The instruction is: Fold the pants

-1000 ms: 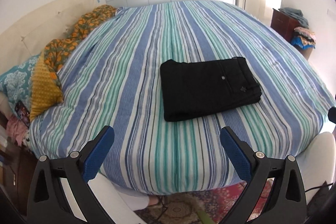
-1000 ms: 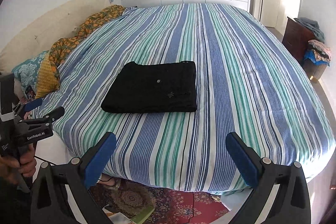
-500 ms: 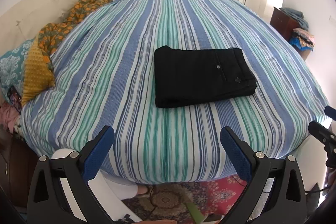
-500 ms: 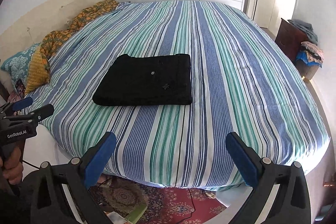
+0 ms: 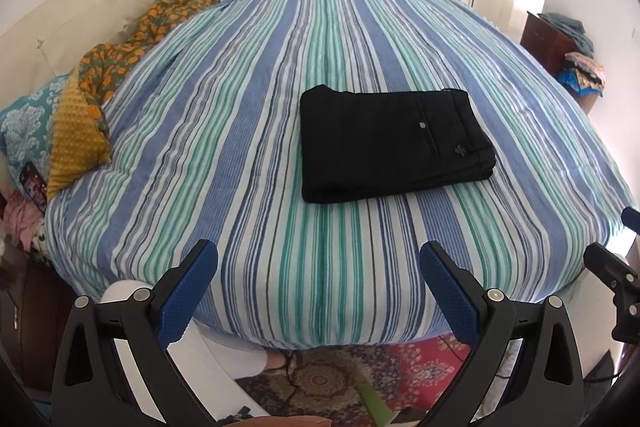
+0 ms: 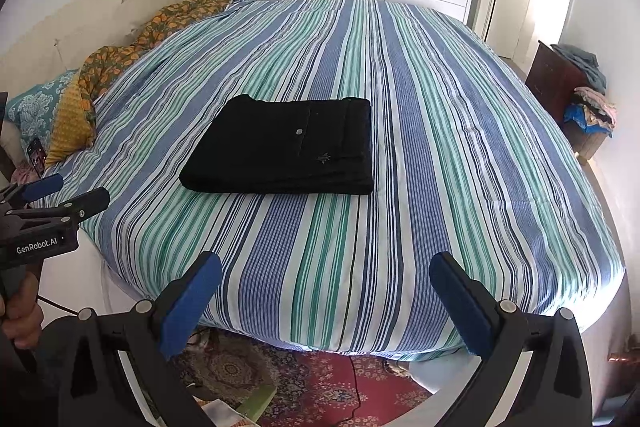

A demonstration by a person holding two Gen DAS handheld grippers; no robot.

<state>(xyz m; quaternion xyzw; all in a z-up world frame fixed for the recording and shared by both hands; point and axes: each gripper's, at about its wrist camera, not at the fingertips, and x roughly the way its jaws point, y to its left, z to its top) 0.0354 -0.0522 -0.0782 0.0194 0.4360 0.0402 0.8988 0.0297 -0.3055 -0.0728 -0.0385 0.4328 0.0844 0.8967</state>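
The black pants [image 5: 394, 143] lay folded into a compact rectangle on the bed [image 5: 256, 131], on its striped blue, green and white cover, somewhat nearer the foot edge than the headboard [image 5: 60, 39]. A small button and a pale emblem showed on the top layer, and stacked folded edges were visible along the side facing the foot of the bed. In the right wrist view the pants [image 6: 286, 147] sat the same way, flat and squared off, touching nothing but the cover.

The left gripper [image 5: 318, 291] was held out past the foot edge of the bed, jaws spread wide with nothing between them, well apart from the pants. The right gripper [image 6: 326, 297] was likewise off the foot edge, jaws spread wide and holding nothing. In the right wrist view the left gripper [image 6: 60, 193] appeared at the left margin, gripped by the person's hand [image 6: 20, 311].

Along the headboard edge lay an orange-patterned blanket [image 5: 136, 39], a mustard pillow [image 5: 74, 143] and a teal patterned pillow [image 5: 24, 131]. A red patterned rug [image 6: 304, 383] covered the floor below the foot of the bed.
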